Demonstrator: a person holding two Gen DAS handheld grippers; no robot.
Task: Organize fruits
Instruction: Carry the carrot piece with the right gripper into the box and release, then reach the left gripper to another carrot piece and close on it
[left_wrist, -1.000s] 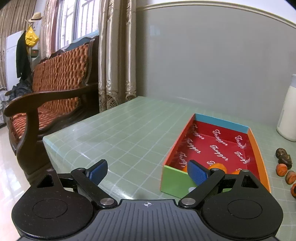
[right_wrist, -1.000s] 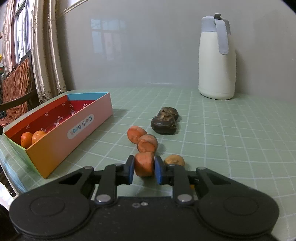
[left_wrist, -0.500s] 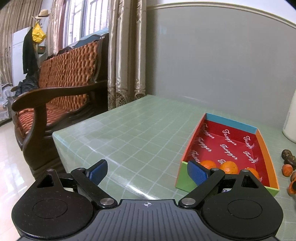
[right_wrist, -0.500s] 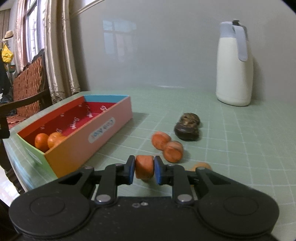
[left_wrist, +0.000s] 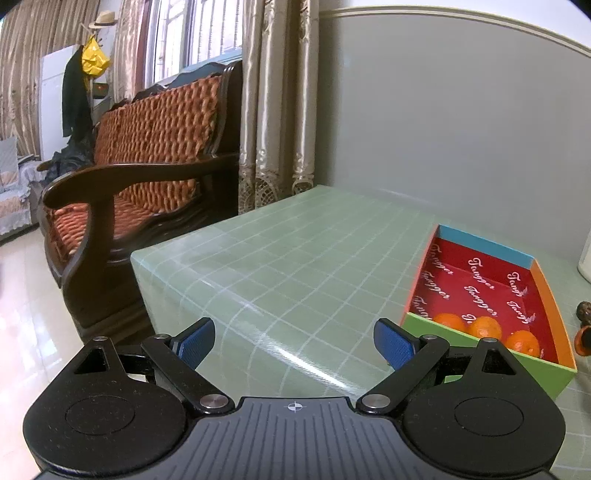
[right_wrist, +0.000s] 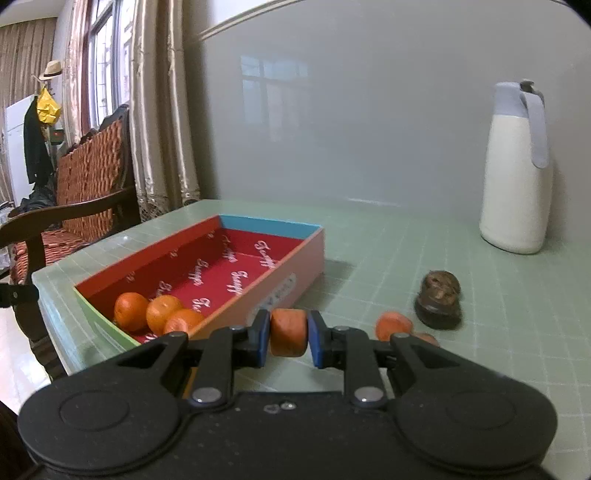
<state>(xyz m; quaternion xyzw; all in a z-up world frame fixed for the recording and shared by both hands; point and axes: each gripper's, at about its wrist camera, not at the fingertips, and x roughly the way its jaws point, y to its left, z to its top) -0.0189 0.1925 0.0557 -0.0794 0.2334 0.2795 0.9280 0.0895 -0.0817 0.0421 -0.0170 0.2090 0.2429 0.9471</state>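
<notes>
With our right tongs (right_wrist: 288, 333) clamped on an orange fruit (right_wrist: 288, 332) and left tongs (left_wrist: 294, 340) wide and empty, we next need to clear the box (right_wrist: 295, 258) wall beside 3 oranges (right_wrist: 157, 314).

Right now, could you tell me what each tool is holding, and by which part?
The right tool clamps a small orange fruit by its opposite sides; the left tool holds nothing.

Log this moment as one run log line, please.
right tongs: shut on orange fruit | left tongs: open, empty | box: three oranges
</notes>
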